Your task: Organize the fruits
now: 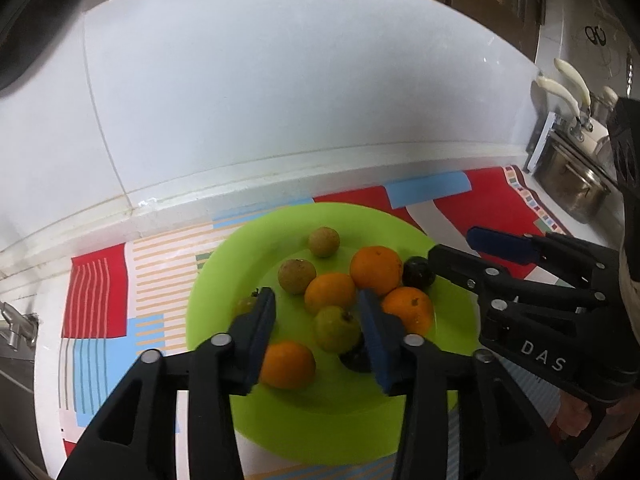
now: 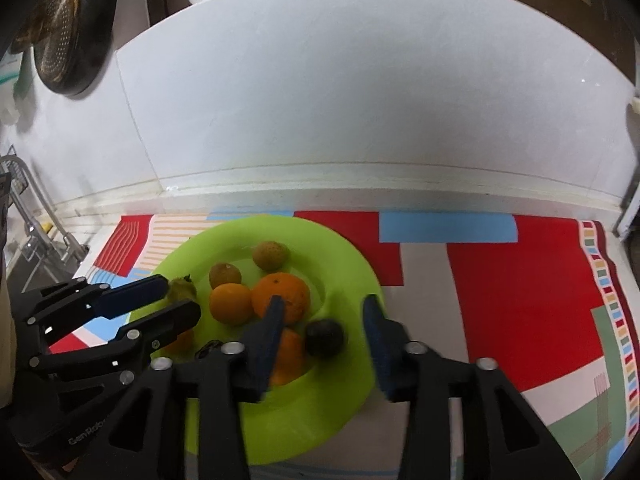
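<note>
1. A lime-green plate (image 1: 208, 300) fills the lower middle of the left wrist view. It sits on a placemat (image 1: 96, 288) patterned in red, blue and stripes, which lies on a white counter against a white wall (image 1: 280, 80).
2. On the plate lie four oranges, the largest (image 1: 376, 270) right of centre, another (image 1: 330, 293) touching it on the left, a third (image 1: 410, 308) below right, and a fourth (image 1: 286, 364) at lower centre.
3. Two brownish-green round fruits (image 1: 324, 242) (image 1: 297, 276) sit in the upper part of the plate, and a green fruit (image 1: 336, 328) lies just below the middle oranges.
4. A dark round fruit (image 1: 418, 274) rests at the right edge of the pile, beside the largest orange; a second dark fruit (image 1: 356, 358) is partly hidden behind the left gripper's right finger.
5. The left gripper (image 1: 318, 320) hangs over the plate with its fingers apart. The green fruit and part of the lower orange show in the gap, but nothing is gripped.
6. The right gripper (image 2: 324, 320) is over the right half of the plate in the right wrist view, fingers apart and gripping nothing, with the dark round fruit showing in the gap between them.
7. In each wrist view the other gripper enters from the side, also with its fingers parted.
8. At the right edge of the left wrist view, steel pots (image 1: 576, 184) with cream handles stand beyond the placemat.
9. At upper left of the right wrist view, a dark round strainer (image 2: 64, 28) hangs on the wall.
</note>
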